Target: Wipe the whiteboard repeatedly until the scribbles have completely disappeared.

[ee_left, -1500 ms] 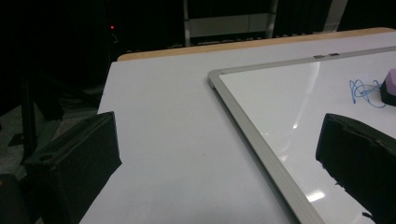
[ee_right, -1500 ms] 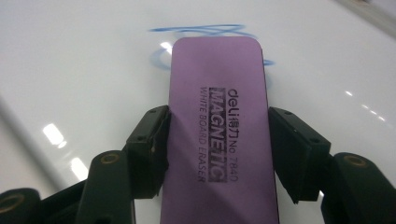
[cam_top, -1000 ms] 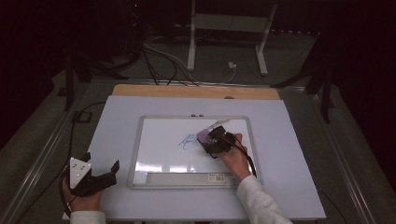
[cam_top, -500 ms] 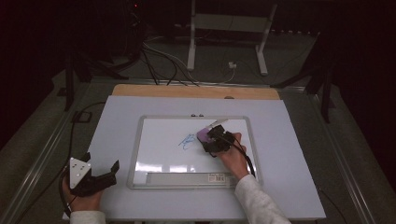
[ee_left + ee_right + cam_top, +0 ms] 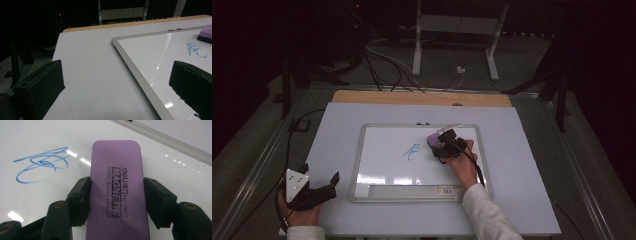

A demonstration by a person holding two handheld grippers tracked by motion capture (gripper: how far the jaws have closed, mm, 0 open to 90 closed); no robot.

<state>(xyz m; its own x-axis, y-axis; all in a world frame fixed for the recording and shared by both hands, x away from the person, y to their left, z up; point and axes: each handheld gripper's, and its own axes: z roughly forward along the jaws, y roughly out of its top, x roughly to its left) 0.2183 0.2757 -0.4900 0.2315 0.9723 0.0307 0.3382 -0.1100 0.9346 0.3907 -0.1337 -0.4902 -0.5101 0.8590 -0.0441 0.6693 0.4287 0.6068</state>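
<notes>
Now the right gripper [image 5: 116, 195] clamps the purple eraser [image 5: 116, 187] across its width, long axis up-frame; the blue scribble [image 5: 41, 163] lies upper left on the whiteboard [image 5: 175, 170].

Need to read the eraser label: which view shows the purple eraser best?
Right gripper view: the purple eraser sits large between the right gripper pads, print legible. High view shows it as a small purple patch; left gripper view catches one corner at the frame edge.

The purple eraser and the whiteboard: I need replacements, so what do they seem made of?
The purple eraser looks like matte foam or plastic with printed black lettering. The whiteboard looks like glossy coated sheet, given its light reflections; its frame looks like brushed silver metal, perhaps aluminium.
</notes>
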